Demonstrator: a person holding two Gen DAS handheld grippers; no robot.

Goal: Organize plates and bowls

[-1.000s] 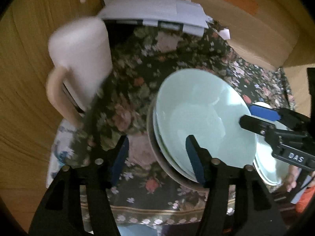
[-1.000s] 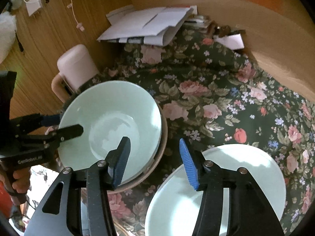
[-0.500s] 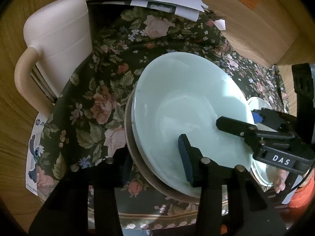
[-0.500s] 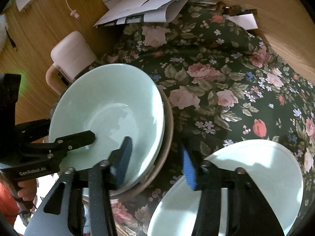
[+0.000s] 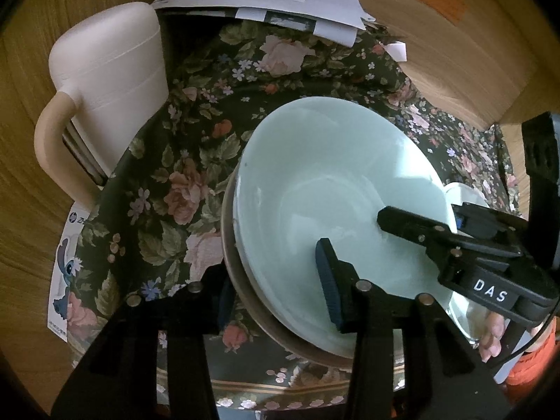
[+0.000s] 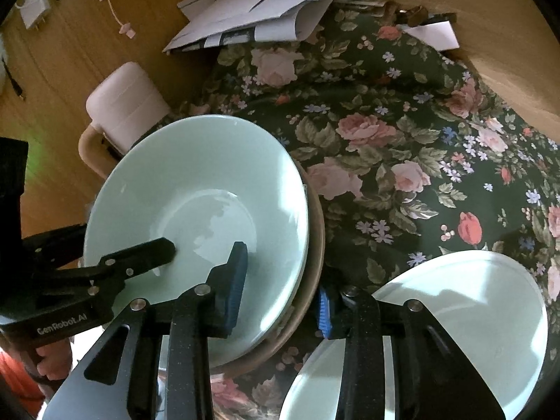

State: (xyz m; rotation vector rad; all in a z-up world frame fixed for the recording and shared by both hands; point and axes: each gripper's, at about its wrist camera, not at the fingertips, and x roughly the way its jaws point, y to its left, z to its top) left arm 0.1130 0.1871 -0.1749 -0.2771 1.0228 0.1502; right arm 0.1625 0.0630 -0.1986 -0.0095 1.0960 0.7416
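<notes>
A stack of pale green bowls sits on a brown plate on the floral cloth; the stack also shows in the right wrist view. My left gripper is open and straddles the stack's near rim, one finger inside the top bowl, one outside. My right gripper is open and straddles the opposite rim the same way. A second pale green plate lies at the lower right of the right wrist view.
A white jug with a beige handle stands left of the stack. A pile of papers lies at the back against the wooden wall. The floral cloth covers the table. A sticker sheet lies at the left edge.
Both grippers have moved in over the bowl stack's rims, so each now has one finger inside the top bowl. The stack stays in place.
</notes>
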